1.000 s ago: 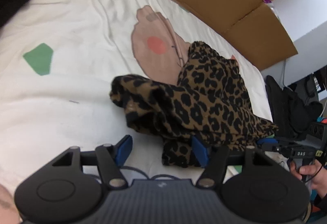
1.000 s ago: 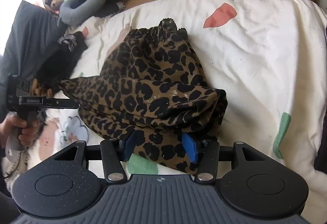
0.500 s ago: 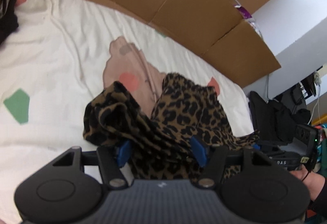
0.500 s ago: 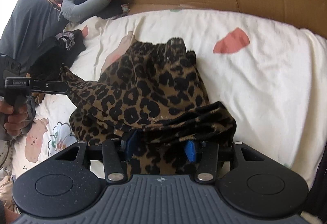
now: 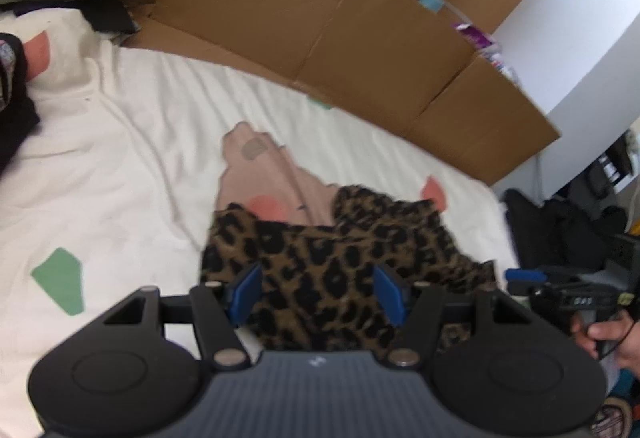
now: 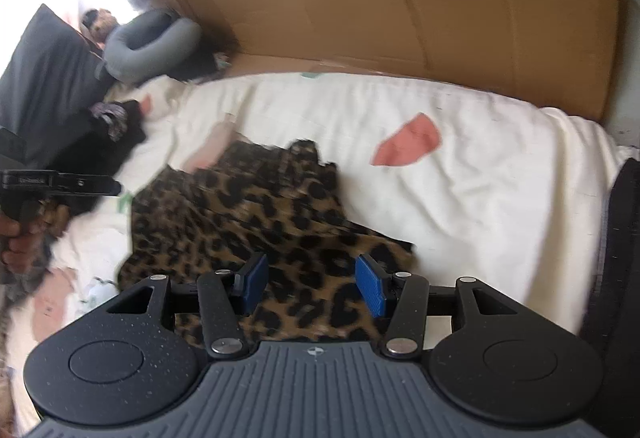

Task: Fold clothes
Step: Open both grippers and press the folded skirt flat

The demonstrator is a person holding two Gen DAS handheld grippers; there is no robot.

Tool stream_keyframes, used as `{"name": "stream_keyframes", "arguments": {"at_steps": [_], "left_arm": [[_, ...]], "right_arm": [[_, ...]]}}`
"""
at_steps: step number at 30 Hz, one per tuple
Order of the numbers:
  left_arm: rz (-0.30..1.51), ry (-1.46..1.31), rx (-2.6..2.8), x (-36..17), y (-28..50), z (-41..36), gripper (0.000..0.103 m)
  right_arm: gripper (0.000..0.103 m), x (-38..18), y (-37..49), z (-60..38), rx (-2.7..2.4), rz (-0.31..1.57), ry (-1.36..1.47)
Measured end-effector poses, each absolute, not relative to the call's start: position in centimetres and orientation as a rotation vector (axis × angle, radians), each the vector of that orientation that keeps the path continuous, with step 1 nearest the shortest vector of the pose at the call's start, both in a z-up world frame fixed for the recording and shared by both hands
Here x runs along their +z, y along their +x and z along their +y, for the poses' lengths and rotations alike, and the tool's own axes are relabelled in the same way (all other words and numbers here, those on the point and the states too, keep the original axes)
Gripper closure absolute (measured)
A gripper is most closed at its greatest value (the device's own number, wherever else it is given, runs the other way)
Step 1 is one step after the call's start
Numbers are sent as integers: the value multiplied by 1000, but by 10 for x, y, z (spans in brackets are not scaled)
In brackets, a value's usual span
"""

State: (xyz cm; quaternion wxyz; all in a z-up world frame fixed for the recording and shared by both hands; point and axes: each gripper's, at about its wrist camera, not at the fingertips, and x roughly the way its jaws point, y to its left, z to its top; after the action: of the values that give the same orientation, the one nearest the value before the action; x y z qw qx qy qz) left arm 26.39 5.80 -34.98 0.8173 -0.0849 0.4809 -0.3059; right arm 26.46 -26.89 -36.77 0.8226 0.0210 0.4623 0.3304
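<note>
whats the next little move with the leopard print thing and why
Probably lower both grippers and close them on the near edge of the leopard print garment. The left gripper and the right gripper are both open with cloth between their fingers, and the garment lies rumpled on the bed sheet, not yet folded flat.

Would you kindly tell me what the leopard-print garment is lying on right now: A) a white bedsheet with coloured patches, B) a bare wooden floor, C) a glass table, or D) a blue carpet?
A: the leopard-print garment lies spread on a white bedsheet printed with pink and green patches, with brown cardboard standing behind it.
</note>
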Motion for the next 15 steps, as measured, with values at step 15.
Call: {"name": "stream_keyframes", "arguments": {"at_steps": [15], "left_arm": [[1028, 7, -615, -372, 300, 46, 55]], "right_arm": [[52, -390, 283, -276, 608, 1010, -3]]}}
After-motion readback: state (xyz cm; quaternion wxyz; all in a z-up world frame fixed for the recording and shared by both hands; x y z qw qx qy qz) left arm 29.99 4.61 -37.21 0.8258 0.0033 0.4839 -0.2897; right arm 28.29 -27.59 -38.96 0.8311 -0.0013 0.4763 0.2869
